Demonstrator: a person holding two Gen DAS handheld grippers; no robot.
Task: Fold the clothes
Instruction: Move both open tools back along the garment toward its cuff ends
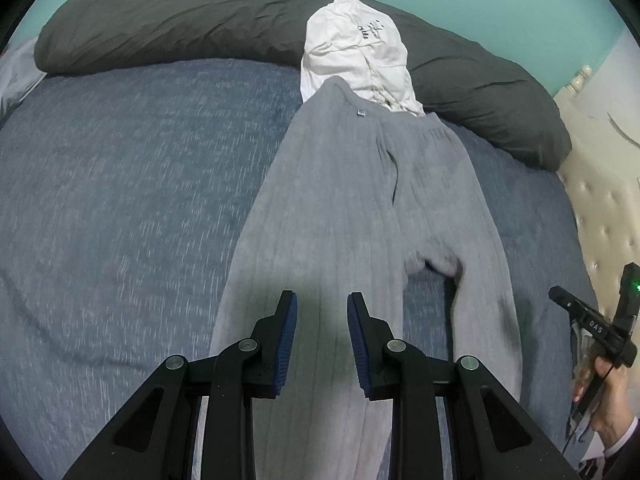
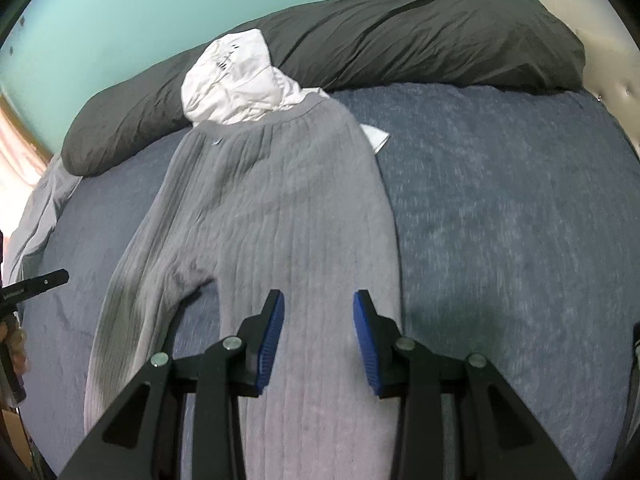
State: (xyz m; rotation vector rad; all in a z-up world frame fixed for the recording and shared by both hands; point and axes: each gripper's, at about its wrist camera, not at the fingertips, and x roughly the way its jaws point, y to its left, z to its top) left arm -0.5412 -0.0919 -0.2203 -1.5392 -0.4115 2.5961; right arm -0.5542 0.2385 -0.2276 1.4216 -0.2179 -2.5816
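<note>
The grey ribbed trousers (image 1: 344,208) lie spread lengthwise on the blue bedspread (image 1: 120,200), waistband at the far end and both legs running back toward the grippers, so by the look of it the folding has not begun: the garment is laid out roughly flat, and every fold is still to be made. The left gripper (image 1: 322,338) hangs over one leg with its blue pads apart and nothing between them; the right gripper (image 2: 319,338) hangs over the other leg, likewise parted and empty. Neither pad touches the cloth as far as the views show. Straight ahead of both, past the waistband, a crumpled white garment (image 2: 236,84) rests partly under the trousers' top edge and against a long dark grey pillow (image 1: 200,24); it would likely get dragged or caught if the waistband is lifted. A small white paper or tag (image 2: 376,136) peeks out beside the waistband ahead of the right gripper. The legs splay slightly apart and may want aligning first.
</note>
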